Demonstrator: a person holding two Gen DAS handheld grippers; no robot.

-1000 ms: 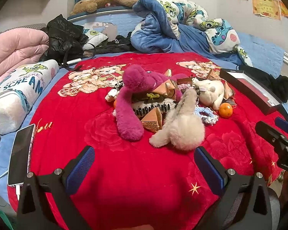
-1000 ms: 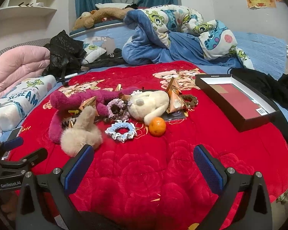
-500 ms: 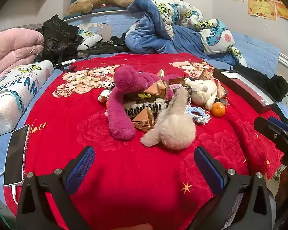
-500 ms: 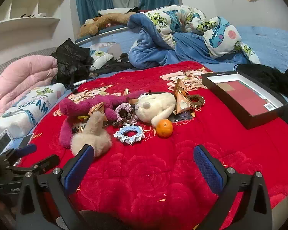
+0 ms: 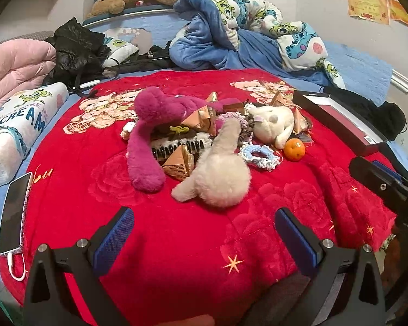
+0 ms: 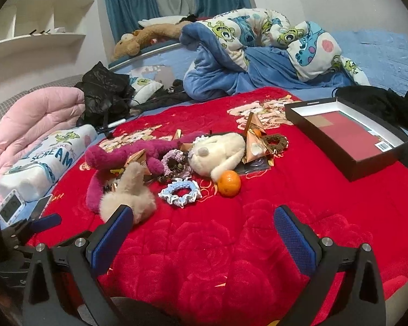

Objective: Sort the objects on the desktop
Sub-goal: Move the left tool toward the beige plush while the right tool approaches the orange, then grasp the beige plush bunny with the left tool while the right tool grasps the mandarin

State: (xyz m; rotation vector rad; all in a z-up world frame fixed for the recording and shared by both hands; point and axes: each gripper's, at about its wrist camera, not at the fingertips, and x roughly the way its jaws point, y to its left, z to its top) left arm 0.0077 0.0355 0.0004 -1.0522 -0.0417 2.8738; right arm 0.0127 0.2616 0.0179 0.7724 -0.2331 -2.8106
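Note:
A pile of objects lies on the red blanket (image 5: 176, 244): a magenta plush (image 5: 147, 141), a beige fluffy plush (image 5: 220, 179), a white plush (image 5: 272, 122), gold pyramid boxes (image 5: 179, 160), a blue scrunchie (image 5: 259, 156) and an orange (image 5: 294, 149). My left gripper (image 5: 204, 236) is open and empty, short of the beige plush. My right gripper (image 6: 204, 233) is open and empty, short of the blue scrunchie (image 6: 181, 191) and the orange (image 6: 229, 183). An open black box (image 6: 348, 141) with a red inside sits at the right.
A phone on a cable (image 5: 13, 212) lies at the blanket's left edge beside a "SCREAM" pillow (image 5: 13, 127). A small clock (image 6: 11, 207) sits at the left. A blue quilt (image 5: 244, 40), pink duvet (image 5: 16, 65) and black jacket (image 5: 76, 51) lie behind.
Both grippers have lifted and tilted, so the pile sits a little farther off in both views. Both stay open. No object has moved.

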